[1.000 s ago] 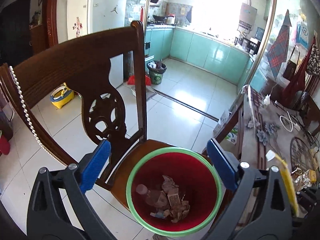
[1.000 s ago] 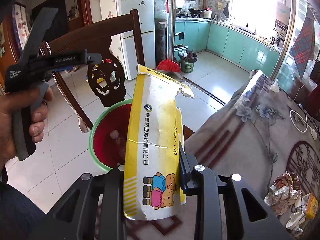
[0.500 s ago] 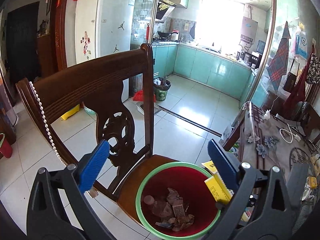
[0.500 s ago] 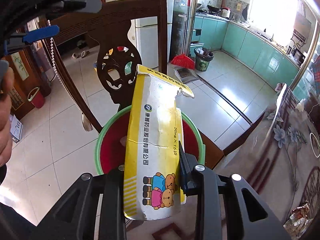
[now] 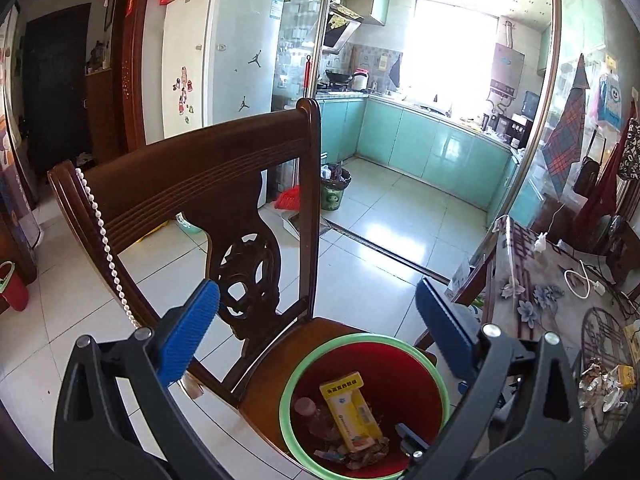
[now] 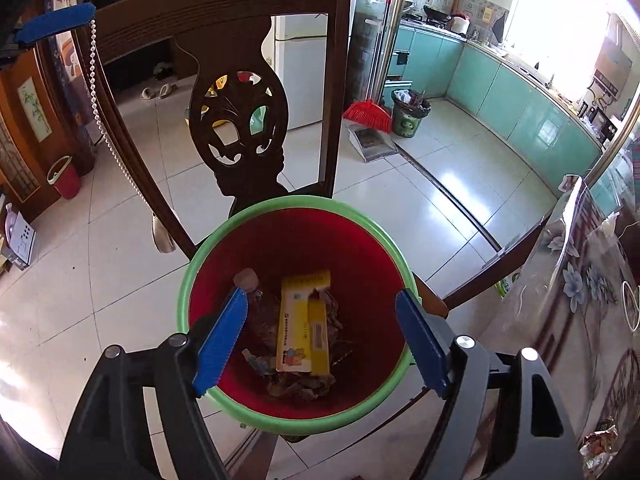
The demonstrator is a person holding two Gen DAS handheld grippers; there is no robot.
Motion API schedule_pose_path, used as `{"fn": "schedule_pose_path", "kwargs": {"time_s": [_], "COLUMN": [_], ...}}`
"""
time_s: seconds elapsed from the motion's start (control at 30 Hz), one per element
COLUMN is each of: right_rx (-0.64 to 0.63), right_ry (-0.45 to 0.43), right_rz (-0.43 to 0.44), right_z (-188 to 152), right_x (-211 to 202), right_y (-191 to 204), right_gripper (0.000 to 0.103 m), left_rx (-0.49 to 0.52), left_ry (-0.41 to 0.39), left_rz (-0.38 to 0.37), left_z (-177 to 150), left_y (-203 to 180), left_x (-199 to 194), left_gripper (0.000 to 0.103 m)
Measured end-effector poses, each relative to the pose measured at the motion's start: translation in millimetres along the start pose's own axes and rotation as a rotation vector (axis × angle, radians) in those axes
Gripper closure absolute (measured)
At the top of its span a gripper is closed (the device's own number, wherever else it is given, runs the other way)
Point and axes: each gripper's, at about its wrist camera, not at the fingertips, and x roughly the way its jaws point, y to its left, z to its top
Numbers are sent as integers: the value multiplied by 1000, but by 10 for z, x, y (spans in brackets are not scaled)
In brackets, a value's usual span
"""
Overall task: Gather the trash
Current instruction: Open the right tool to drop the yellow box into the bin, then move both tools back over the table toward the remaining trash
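A red bin with a green rim (image 6: 192,276) stands on the seat of a dark wooden chair (image 6: 240,12). A yellow carton (image 6: 304,324) lies inside it on brown scraps and a small bottle (image 6: 246,279). My right gripper (image 6: 320,332) is open and empty, right above the bin. In the left wrist view the bin (image 5: 298,374) with the carton (image 5: 352,412) is at the bottom, and my left gripper (image 5: 320,320) is open and empty above the chair seat (image 5: 280,360).
A table with a floral cloth (image 5: 532,292) stands right of the chair, with crumpled wrappers and small boxes (image 5: 608,380) and a white cable (image 5: 580,280). Tiled floor leads to a kitchen with a bin and red broom (image 6: 368,114).
My right gripper opened and let go of the yellow carton, which dropped into the red bin. The left gripper rose and tilted up a little.
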Motion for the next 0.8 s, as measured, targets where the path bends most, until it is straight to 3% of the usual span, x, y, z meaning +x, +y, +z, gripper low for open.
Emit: {"fn": "schedule_pose_path", "kwargs": {"time_s": [0.17, 0.4, 0.7, 0.8], "right_rx": [8, 38, 119, 159], "right_ry": [-48, -101, -122, -123], "right_rz": [-18, -73, -147, -165], "right_z": [-77, -398, -1064, -1310], "right_x": [-280, -871, -1531, -1724], "right_y": [-37, -232, -678, -857], "right_gripper": [7, 7, 7, 7], "left_rx": [-3, 66, 168, 157], "left_ry": [-9, -26, -13, 15], "left_rz": [-9, -82, -201, -276], "left_z": [-2, -33, -160, -234], "left_y": [-46, -349, -897, -1087], "left_x": [-48, -210, -469, -544], "left_gripper": [5, 5, 5, 5]}}
